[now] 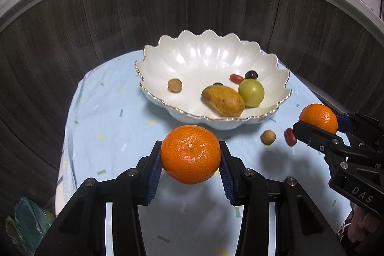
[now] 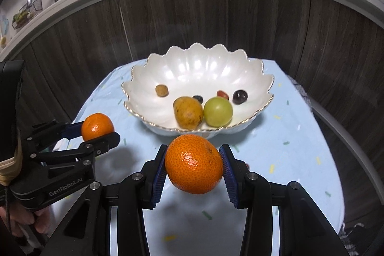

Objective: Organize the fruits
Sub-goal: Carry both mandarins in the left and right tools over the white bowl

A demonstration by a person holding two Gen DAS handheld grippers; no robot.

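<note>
My left gripper [image 1: 190, 157] is shut on an orange mandarin [image 1: 189, 148], held above the light blue cloth in front of a white scalloped bowl [image 1: 204, 56]. My right gripper [image 2: 195, 167] is shut on a second mandarin [image 2: 192, 157], also off the cloth. Each view shows the other gripper from the side: the right gripper [image 1: 322, 122] with its mandarin [image 1: 316, 116], and the left gripper [image 2: 97, 133] with its mandarin [image 2: 97, 125]. Inside the bowl [image 2: 199, 68] lie a yellow mango [image 1: 223, 101], a green round fruit [image 1: 251, 92], a brown longan [image 1: 174, 85], a red fruit [image 1: 236, 79] and a dark grape [image 1: 251, 74].
A loose longan [image 1: 268, 137] and a small red fruit [image 1: 290, 136] lie on the cloth [image 1: 115, 131] right of the bowl's front. Dark wood cabinet fronts [image 1: 134, 16] curve behind the table, under a white counter with kitchenware. A person's hand [image 2: 21, 224] holds the left gripper.
</note>
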